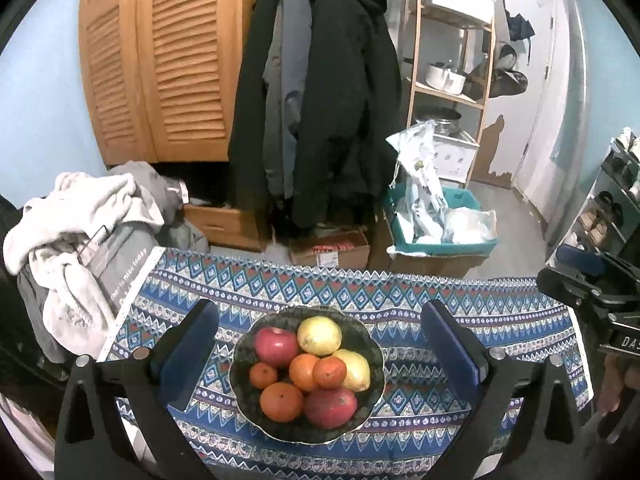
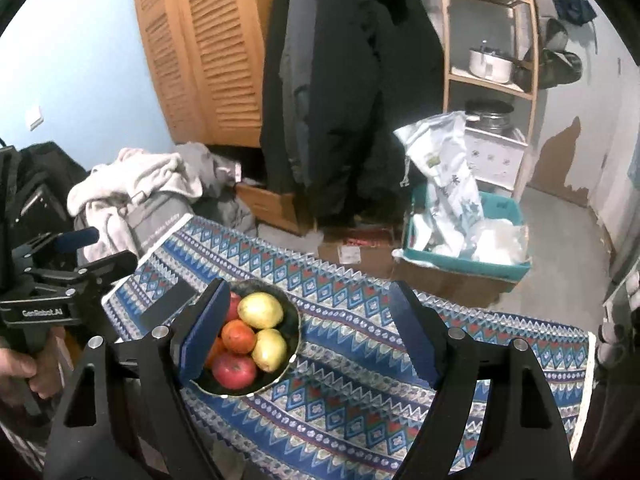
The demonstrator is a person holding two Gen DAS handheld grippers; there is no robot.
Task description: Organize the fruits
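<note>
my left gripper (image 1: 320, 344) is spread wide, nothing between its blue pads, and it hangs above the table with the bowl (image 1: 368, 344) framed right in the gap. in that dark bowl sit two red apples, one at the back left (image 1: 277, 346) and one at the front right (image 1: 330, 407), two yellow lemons on the right side (image 1: 320, 335), and four oranges clustered in the middle and front, the biggest orange (image 1: 281, 401) at the front left. all the fruit is piled together, touching. the bowl rests on the blue patterned tablecloth (image 1: 440, 304).

my right gripper (image 2: 310, 330) is open too, nothing pinched, holding clear above the cloth with bare pattern showing between its pads. from this side the bowl sits off to the left, partly hidden behind the left pad (image 2: 202, 332). i can see the other gripper at the left edge, with a hand (image 2: 24, 368) wrapped round its grip.

behind the table: dark coats (image 1: 320, 92) hanging, a louvred wooden cabinet (image 1: 160, 60), a heap of pale laundry (image 1: 80, 216), a teal bin (image 1: 440, 224) stuffed with plastic bags.
</note>
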